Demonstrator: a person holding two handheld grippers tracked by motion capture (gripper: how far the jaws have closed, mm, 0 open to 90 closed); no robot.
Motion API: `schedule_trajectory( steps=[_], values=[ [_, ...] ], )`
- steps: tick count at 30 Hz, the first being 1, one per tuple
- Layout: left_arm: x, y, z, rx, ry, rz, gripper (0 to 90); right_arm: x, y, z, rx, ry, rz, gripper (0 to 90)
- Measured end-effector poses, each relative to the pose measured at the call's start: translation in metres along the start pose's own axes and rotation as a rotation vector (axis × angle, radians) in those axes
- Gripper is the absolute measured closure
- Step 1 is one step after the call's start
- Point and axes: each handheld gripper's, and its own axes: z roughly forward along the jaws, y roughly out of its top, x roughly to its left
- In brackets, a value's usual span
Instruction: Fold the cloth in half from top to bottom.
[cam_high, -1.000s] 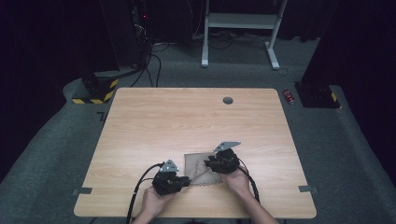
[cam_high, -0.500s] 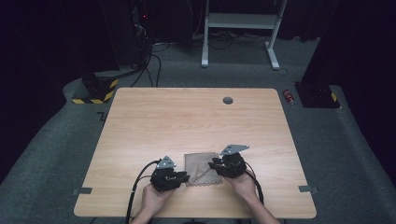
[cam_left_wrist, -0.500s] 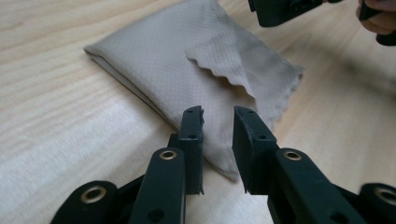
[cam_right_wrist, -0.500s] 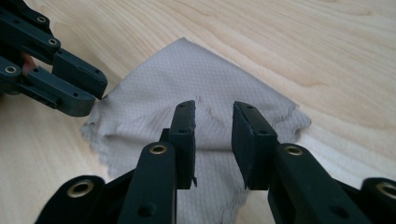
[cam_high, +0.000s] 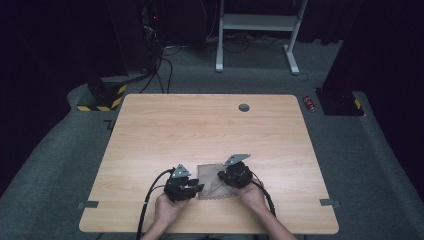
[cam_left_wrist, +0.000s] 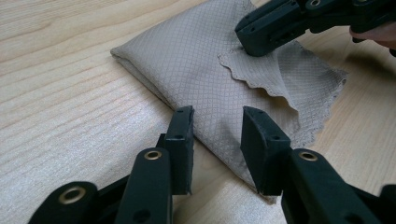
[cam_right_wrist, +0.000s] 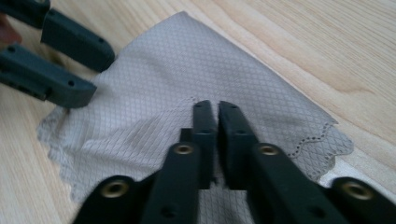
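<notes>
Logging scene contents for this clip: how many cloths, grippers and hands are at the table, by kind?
Cloth: 1, beige, folded
Grippers: 2, left gripper and right gripper
Hands: 2, left hand and right hand
Total: 5

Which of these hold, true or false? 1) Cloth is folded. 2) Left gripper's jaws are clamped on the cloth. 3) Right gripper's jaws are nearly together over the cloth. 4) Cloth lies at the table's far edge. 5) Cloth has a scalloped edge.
1) True: the cloth lies folded, one layer over another.
2) False: the left gripper has its jaws apart above the cloth's fold, pressing on nothing; they have just been opening.
3) True: the right gripper has its jaws almost touching over the cloth, having just been closing; whether fabric is pinched I cannot tell.
4) False: it lies near the person's edge of the table.
5) True: the scalloped edge shows on the top layer.
</notes>
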Motion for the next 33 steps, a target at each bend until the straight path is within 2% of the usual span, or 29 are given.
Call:
schedule_trajectory(
  steps=[4, 7, 13, 17, 18, 20, 24, 28, 33],
  values=[
    [-0.002, -0.001, 0.0, -0.003, 0.007, 0.006, 63.4, 0.004, -0.001, -0.003, 0.005, -0.002, -0.039, 89.4],
    [-0.002, -0.001, 0.0, -0.004, 0.008, 0.003, 63.0, 0.006, -0.004, -0.012, -0.02, 0.001, -0.044, 89.2],
    [-0.004, -0.001, 0.0, -0.005, 0.014, 0.008, 60.6, 0.007, -0.025, -0.034, -0.043, 0.016, -0.011, 89.1],
    [-0.005, -0.001, -0.001, 0.003, 0.01, 0.008, 59.5, 0.006, -0.035, -0.04, -0.047, 0.028, 0.002, 88.6],
    [-0.006, -0.001, -0.001, 0.006, 0.007, 0.007, 59.0, 0.007, -0.037, -0.041, -0.046, 0.032, 0.005, 87.2],
    [-0.006, -0.002, -0.002, 0.011, 0.008, 0.016, 58.4, 0.007, -0.04, -0.042, -0.045, 0.031, 0.008, 78.8],
    [-0.007, -0.002, -0.003, 0.016, 0.01, 0.015, 57.9, 0.005, -0.037, -0.046, -0.086, 0.04, 0.042, 74.4],
    [-0.01, -0.001, -0.002, 0.024, 0.013, 0.026, 56.9, 0.007, -0.026, -0.043, -0.107, 0.038, 0.032, 70.8],
    [-0.014, -0.004, -0.004, 0.026, 0.01, 0.027, 56.0, 0.005, -0.015, -0.035, -0.129, 0.02, 0.071, 72.1]
  ],
)
